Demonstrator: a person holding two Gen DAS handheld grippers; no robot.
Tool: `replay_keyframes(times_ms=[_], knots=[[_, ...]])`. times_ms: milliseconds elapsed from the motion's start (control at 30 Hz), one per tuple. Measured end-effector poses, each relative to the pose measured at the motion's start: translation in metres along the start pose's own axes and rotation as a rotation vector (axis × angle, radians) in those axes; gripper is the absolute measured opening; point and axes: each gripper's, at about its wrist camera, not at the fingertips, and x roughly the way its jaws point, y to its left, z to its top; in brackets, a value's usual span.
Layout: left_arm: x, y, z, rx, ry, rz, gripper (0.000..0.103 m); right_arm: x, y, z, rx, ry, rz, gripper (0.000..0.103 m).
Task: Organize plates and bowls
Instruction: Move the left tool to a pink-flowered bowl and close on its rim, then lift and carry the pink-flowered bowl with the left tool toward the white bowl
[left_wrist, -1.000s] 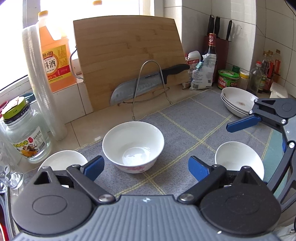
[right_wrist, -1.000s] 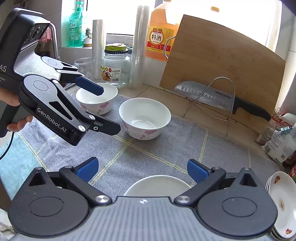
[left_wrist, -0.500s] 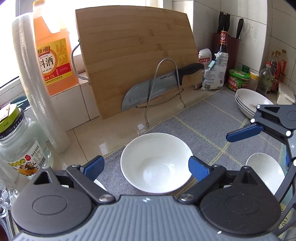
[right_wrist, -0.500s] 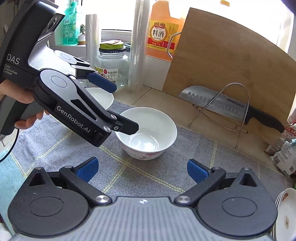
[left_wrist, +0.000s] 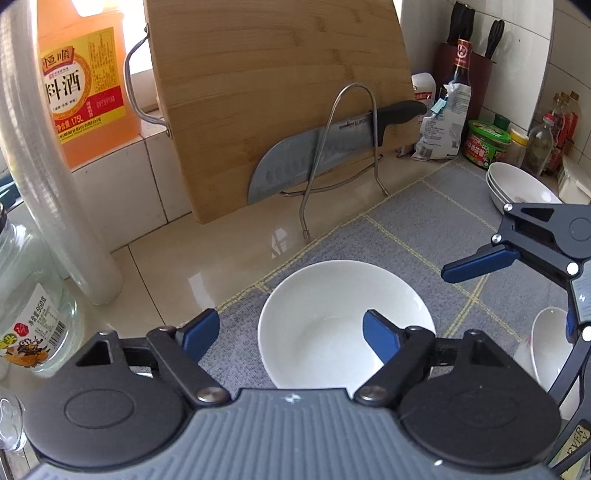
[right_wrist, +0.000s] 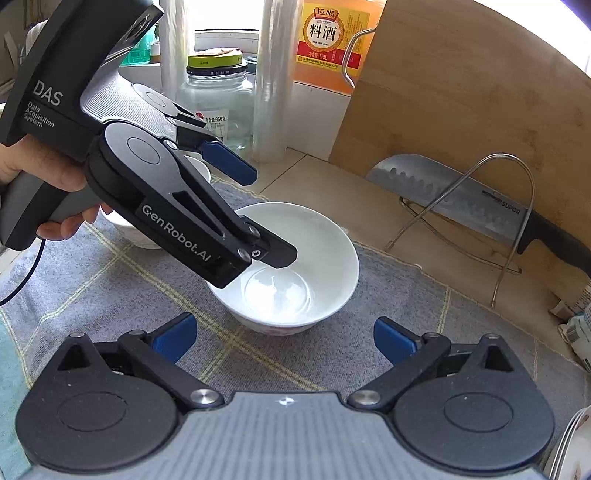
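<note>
At frame centre, the left gripper (left_wrist: 290, 334) straddles a white bowl's (left_wrist: 328, 314) left rim.
Its jaws are closing to grip that rim, not yet pinching; the right gripper (right_wrist: 284, 338) hovers wide open, empty.

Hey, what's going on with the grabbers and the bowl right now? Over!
Left gripper closing, one finger inside the white bowl, one outside its rim. Right gripper open, empty. Nothing blocking; another bowl sits behind. Over.
</note>
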Motion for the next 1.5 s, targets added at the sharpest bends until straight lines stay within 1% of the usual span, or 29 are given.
replay_keyframes(times_ms=[100, 300, 333, 367, 400, 567, 633, 800, 967, 1300, 1500], knots=[[0.007, 0.003, 0.000, -0.005, 0.015, -0.013, 0.076, 0.008, -0.001, 0.004, -0.004, 0.010, 0.012, 0.103], [0.015, 0.007, 0.002, -0.006, 0.032, -0.036, 0.073, 0.019, 0.000, 0.008, -0.020, 0.026, 0.028, 0.102], [0.016, 0.008, 0.002, -0.008, 0.035, -0.041, 0.069, 0.021, -0.001, 0.009, -0.018, 0.028, 0.032, 0.102], [0.016, 0.008, 0.002, -0.009, 0.039, -0.047, 0.066, 0.022, -0.001, 0.009, -0.016, 0.029, 0.034, 0.099], [0.017, 0.008, 0.003, -0.008, 0.041, -0.049, 0.065, 0.023, -0.002, 0.010, -0.014, 0.031, 0.037, 0.096], [0.019, 0.009, 0.003, -0.007, 0.045, -0.062, 0.064, 0.030, -0.003, 0.014, -0.015, 0.038, 0.044, 0.092], [0.019, 0.010, 0.003, -0.006, 0.045, -0.072, 0.061, 0.030, -0.002, 0.015, -0.016, 0.038, 0.049, 0.089], [0.020, 0.009, 0.005, -0.002, 0.046, -0.081, 0.059, 0.029, 0.000, 0.014, -0.018, 0.035, 0.047, 0.087], [0.019, 0.007, 0.007, 0.002, 0.043, -0.114, 0.057, 0.028, 0.000, 0.014, -0.018, 0.033, 0.046, 0.087], [0.018, 0.005, 0.006, 0.017, 0.053, -0.116, 0.057, 0.021, 0.005, 0.012, -0.028, 0.030, 0.043, 0.087], [0.009, 0.004, 0.007, 0.021, 0.053, -0.138, 0.056, 0.013, 0.008, 0.010, -0.047, 0.028, 0.037, 0.087]])
